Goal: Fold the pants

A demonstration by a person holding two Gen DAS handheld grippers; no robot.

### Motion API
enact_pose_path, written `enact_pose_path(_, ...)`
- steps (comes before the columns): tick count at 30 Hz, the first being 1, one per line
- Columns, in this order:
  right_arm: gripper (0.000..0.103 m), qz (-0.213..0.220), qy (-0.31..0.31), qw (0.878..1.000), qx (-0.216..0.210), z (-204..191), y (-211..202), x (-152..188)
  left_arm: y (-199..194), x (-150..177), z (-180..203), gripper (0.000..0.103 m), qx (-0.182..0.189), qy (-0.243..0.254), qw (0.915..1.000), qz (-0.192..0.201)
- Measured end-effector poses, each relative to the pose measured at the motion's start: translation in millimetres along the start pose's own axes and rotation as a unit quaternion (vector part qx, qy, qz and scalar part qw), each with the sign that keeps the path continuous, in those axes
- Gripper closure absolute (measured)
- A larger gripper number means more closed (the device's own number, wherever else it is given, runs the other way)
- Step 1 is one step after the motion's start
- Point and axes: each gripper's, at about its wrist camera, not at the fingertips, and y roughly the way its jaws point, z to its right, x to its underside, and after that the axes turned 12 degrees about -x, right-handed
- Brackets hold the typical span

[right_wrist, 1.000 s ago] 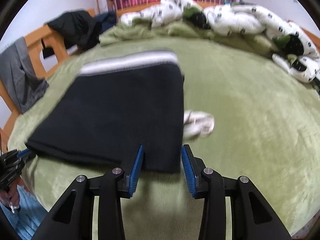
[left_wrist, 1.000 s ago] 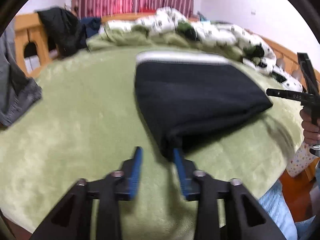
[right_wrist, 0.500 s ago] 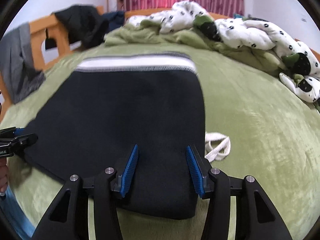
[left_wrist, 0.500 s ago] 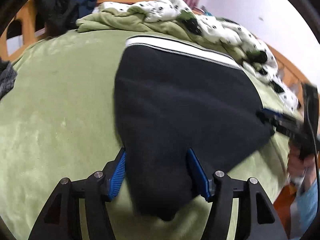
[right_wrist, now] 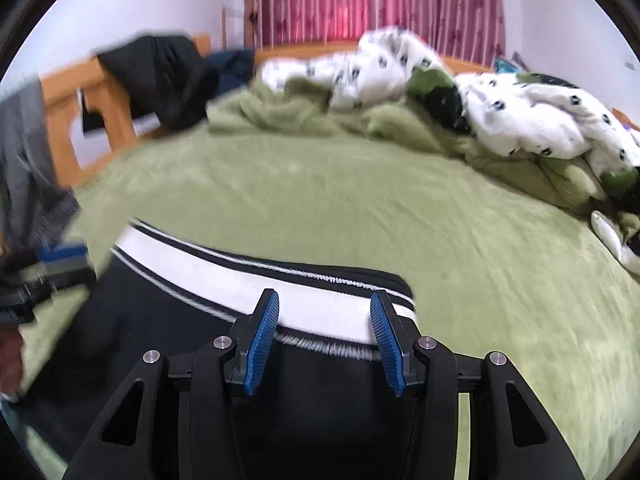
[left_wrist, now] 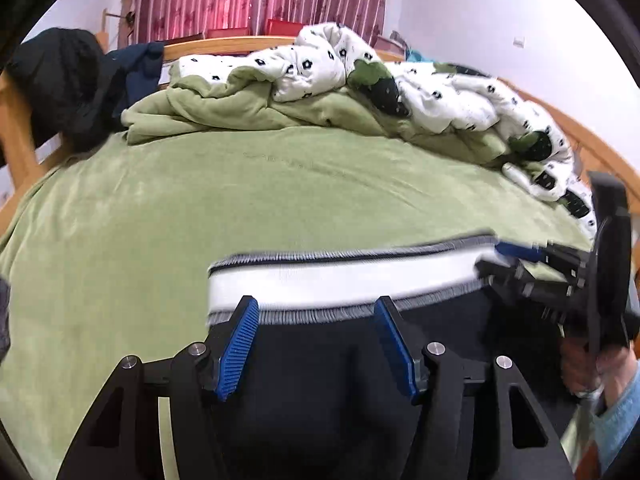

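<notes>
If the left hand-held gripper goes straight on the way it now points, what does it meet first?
Most likely the white waistband of the black pants, which lies just ahead of the left hand-held gripper. Its closing jaws show pants between them. Beyond the band comes the green blanket. Depth is unclear.

We see black pants (left_wrist: 320, 364) with a white, black-edged waistband (left_wrist: 340, 276) on a plain green blanket (left_wrist: 240, 200). At twelve o'clock hang red striped curtains (left_wrist: 256, 0); the quilt (left_wrist: 440, 92) is white with dark spots.

Black left gripper (left_wrist: 316, 344), blue ribbed pads (left_wrist: 236, 350), silver screws, light-blue sleeve (left_wrist: 618, 408)
</notes>
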Motion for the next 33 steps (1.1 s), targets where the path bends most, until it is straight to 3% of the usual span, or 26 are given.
enact_pose_path(3,0.056,-0.009,0.006,1.000,-0.008,9,14,1,35,2,4,0.046,-0.016,-0.006,0.9990,-0.042)
enact_pose_path(14,0.056,-0.010,-0.002,1.000,-0.019,11,9,-2,33,6,3,0.046,-0.018,-0.007,0.9995,-0.024)
enact_pose_path(19,0.056,0.020,-0.032,0.999,-0.018,-3,-6,-14,20,-16,4,0.047,0.029,-0.017,0.9994,-0.001)
enact_pose_path(21,0.056,0.011,-0.036,0.999,-0.035,-6,3,-17,29,-20,18,0.047,0.019,0.010,0.9997,-0.014)
enact_pose_path(24,0.055,-0.043,-0.051,0.997,-0.031,-3,30,-15,56,-11,33,0.045,-0.016,0.055,0.9972,-0.048)
enact_pose_path(26,0.055,-0.043,-0.036,0.997,-0.050,10,25,-19,56,-11,25,0.045,-0.006,0.041,0.9980,-0.048)
enact_pose_path(29,0.055,-0.039,-0.023,0.998,-0.039,24,19,-13,48,-15,5,0.047,-0.039,0.022,0.9978,-0.049)
enact_pose_path(33,0.055,-0.018,0.000,0.999,-0.032,29,-7,1,32,0,-8,0.047,-0.011,0.034,0.9964,-0.077)
